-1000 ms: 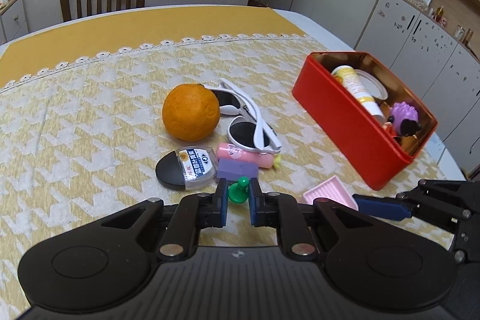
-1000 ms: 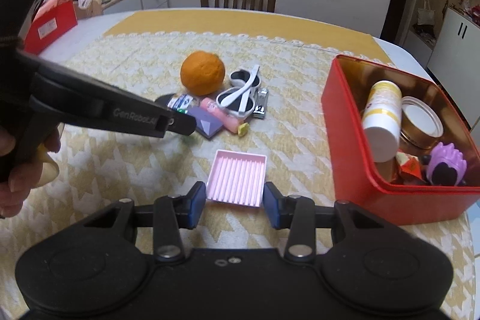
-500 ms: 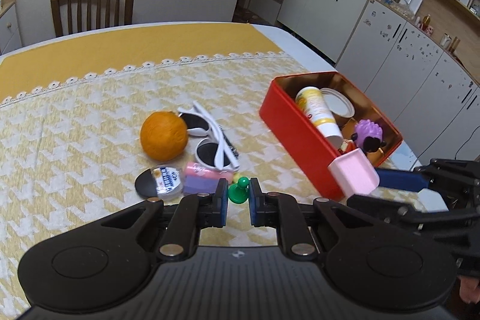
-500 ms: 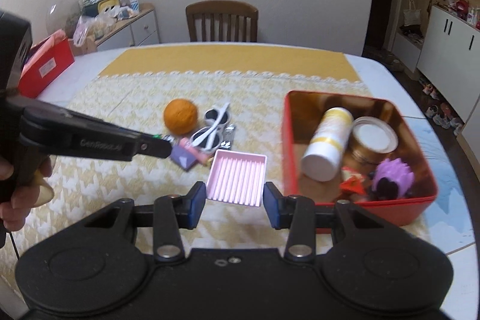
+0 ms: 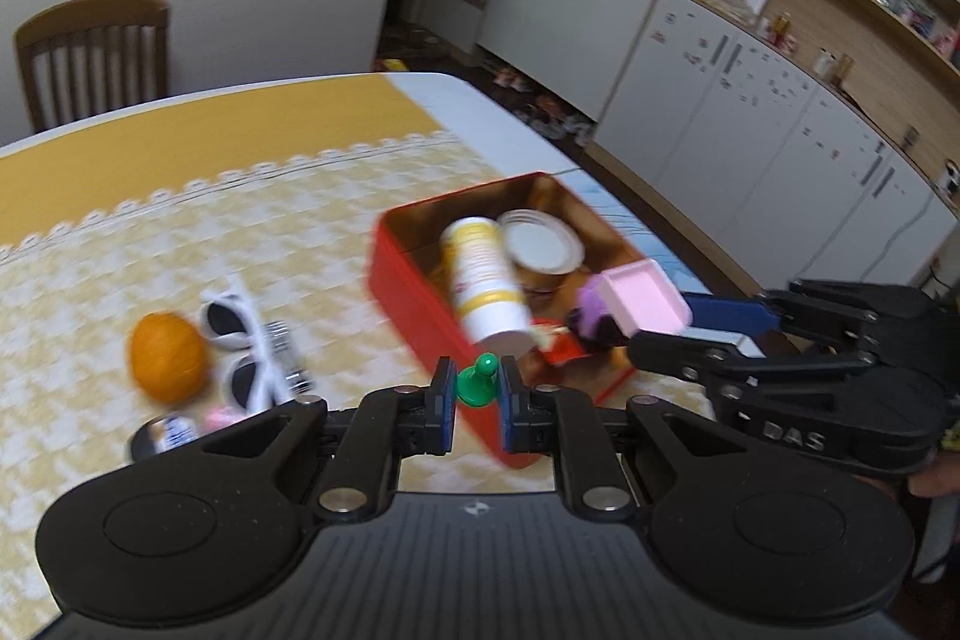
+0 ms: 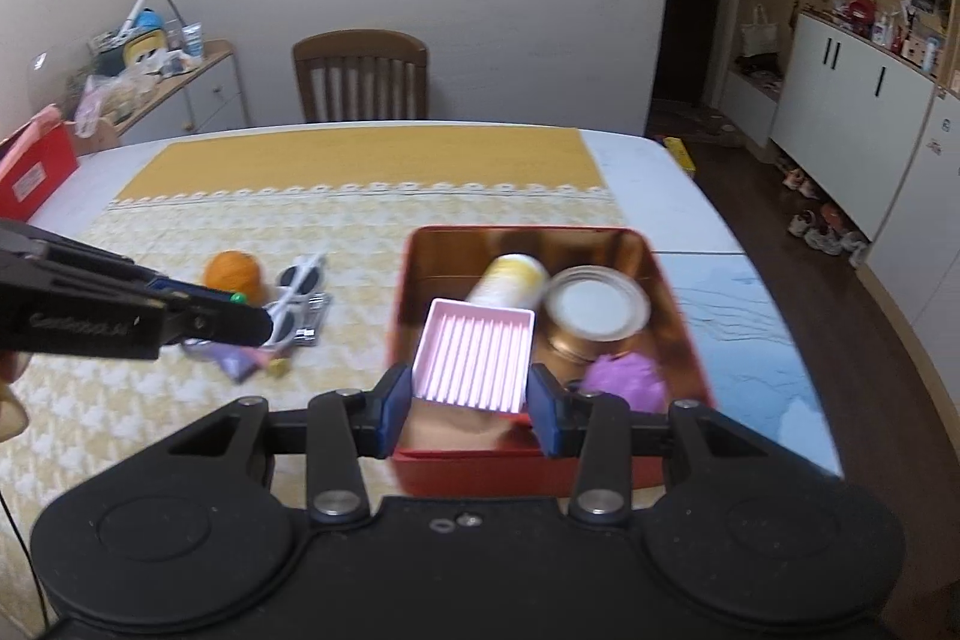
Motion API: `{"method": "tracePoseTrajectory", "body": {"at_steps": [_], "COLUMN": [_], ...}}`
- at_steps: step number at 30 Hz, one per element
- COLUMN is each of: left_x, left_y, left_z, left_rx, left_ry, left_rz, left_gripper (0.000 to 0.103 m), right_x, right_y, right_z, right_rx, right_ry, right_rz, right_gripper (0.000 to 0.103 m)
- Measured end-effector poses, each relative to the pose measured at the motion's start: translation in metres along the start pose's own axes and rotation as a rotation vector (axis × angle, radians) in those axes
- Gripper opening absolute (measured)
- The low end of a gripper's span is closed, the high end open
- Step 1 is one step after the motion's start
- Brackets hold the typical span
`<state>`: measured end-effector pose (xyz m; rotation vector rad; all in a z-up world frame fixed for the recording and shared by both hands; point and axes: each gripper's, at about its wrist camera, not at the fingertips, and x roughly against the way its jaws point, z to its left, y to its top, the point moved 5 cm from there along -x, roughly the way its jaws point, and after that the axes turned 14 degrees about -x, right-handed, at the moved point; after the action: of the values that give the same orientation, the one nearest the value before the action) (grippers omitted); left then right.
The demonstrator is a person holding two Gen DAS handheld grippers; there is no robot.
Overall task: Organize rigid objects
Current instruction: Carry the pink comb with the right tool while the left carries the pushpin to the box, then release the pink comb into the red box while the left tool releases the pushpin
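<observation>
My left gripper (image 5: 472, 394) is shut on a small green pawn (image 5: 478, 384), held in the air near the front left corner of the red tin box (image 5: 414, 292). My right gripper (image 6: 470, 394) is shut on a ribbed pink tray (image 6: 477, 353), which hangs over the red tin box (image 6: 678, 292). Inside the box lie a white and yellow bottle (image 6: 510, 280), a round gold tin with a white lid (image 6: 597, 307) and a purple toy (image 6: 624, 379). In the left wrist view the pink tray (image 5: 645, 295) sits over the box's right side.
An orange (image 5: 168, 358), white sunglasses (image 5: 246, 346), a nail clipper (image 5: 285, 355), a pink tube and a round black case (image 5: 159, 436) lie on the yellow patterned cloth left of the box. A wooden chair (image 6: 360, 76) stands at the table's far edge. Cabinets line the right wall.
Both grippers rose off the cloth and moved right toward the red box, carrying the green pawn and the pink tray. The tray now hangs over the box instead of lying on the cloth.
</observation>
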<state>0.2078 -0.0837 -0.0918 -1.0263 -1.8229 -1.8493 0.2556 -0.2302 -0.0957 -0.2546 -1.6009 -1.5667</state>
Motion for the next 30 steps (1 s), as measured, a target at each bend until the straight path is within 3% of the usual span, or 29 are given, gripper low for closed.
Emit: {"method": "tracePoseTrajectory", "body": {"at_steps": [6, 14, 30], "left_x": [-0.029, -0.077, -0.132], "left_y": [0.018, 0.023, 0.021], "left_z": [-0.033, -0.051, -0.054], "left_rx": [-0.056, -0.056, -0.037], "left_ry": [-0.037, -0.046, 0.02], "left_rz": [0.028, 0.116, 0.228], "left_gripper": [0.013, 0.013, 0.013], "right_x": [-0.009, -0.036, -0.103], "right_y": [0.011, 0.032, 0.041], "right_z": [-0.03, -0.059, -0.073], "right_rx": [-0.02, -0.054, -0.079], "right_ry": [-0.018, -0.016, -0.031], "right_rz": [0.011, 0.05, 0.155], "right_gripper": [0.041, 0.041, 0.041]}}
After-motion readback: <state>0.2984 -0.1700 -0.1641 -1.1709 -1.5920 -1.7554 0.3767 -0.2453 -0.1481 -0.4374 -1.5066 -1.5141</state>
